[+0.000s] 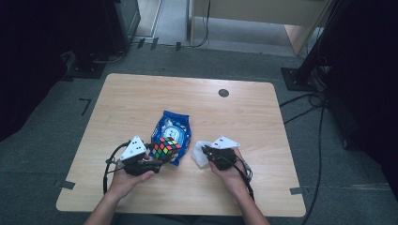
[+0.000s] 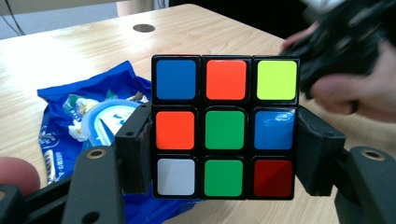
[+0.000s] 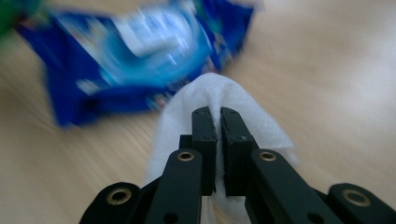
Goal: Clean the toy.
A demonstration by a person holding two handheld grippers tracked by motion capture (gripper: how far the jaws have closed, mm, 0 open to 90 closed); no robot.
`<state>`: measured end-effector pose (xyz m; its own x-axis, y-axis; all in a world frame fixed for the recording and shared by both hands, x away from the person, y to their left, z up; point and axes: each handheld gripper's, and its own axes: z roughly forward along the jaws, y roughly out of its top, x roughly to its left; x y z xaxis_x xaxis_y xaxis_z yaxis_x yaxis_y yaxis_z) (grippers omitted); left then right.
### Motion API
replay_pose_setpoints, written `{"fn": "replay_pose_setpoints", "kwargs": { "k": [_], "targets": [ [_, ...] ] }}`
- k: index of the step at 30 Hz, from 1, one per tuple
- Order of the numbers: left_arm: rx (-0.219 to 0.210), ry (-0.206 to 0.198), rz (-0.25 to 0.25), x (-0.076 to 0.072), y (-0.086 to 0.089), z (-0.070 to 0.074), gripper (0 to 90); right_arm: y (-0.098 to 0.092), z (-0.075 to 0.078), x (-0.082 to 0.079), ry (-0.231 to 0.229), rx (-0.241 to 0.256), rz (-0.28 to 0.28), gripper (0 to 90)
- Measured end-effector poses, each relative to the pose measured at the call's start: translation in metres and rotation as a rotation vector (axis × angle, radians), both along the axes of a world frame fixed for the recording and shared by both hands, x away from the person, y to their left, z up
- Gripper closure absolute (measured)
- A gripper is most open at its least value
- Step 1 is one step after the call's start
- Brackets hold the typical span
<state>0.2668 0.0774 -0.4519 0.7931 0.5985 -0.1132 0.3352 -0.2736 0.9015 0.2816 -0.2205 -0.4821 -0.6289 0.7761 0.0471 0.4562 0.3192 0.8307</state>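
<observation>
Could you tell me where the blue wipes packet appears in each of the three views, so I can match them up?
High view: the blue wipes packet lies at the table's centre, partly behind the cube.
Left gripper view: it lies at left, behind the cube clamped in the left tool.
Right gripper view: blurred, upper left, beyond the white wipe pinched by the right tool.
Shared landmark: the packet's pale round label.

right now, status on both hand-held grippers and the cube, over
Left hand-held gripper clamped on the puzzle cube, held over the blue wipes pack. Right hand-held gripper shut on a white wipe. Nothing between cube and wipe.
</observation>
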Motion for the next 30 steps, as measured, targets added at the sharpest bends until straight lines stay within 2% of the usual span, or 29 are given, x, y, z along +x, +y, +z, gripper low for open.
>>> {"fn": "replay_pose_setpoints", "kwargs": {
  "k": [5, 10, 14, 18, 24, 27, 30],
  "targets": [
    [0.017, -0.020, -0.014, -0.003, -0.007, -0.003, 34.1, 0.011, 0.042, -0.025, -0.139, 0.143, 0.078, 87.3],
    [0.045, -0.025, -0.039, -0.006, -0.017, -0.007, 34.1, 0.031, 0.063, -0.042, -0.196, 0.213, 0.174, 87.2],
    [0.050, -0.026, -0.050, -0.009, -0.023, -0.010, 34.1, 0.041, 0.071, -0.048, -0.189, 0.264, 0.244, 87.2],
    [0.046, -0.044, -0.065, -0.013, -0.027, -0.009, 34.0, 0.046, 0.066, -0.045, -0.152, 0.291, 0.261, 87.1],
    [0.032, -0.069, -0.071, -0.017, -0.029, -0.007, 34.1, 0.046, 0.059, -0.039, -0.120, 0.321, 0.229, 87.2],
    [0.035, -0.088, -0.077, -0.020, -0.031, -0.005, 34.1, 0.045, 0.057, -0.038, -0.124, 0.324, 0.205, 87.2],
    [0.029, -0.099, -0.081, -0.022, -0.031, -0.003, 34.1, 0.043, 0.054, -0.036, -0.128, 0.311, 0.157, 87.2]
  ]
}}
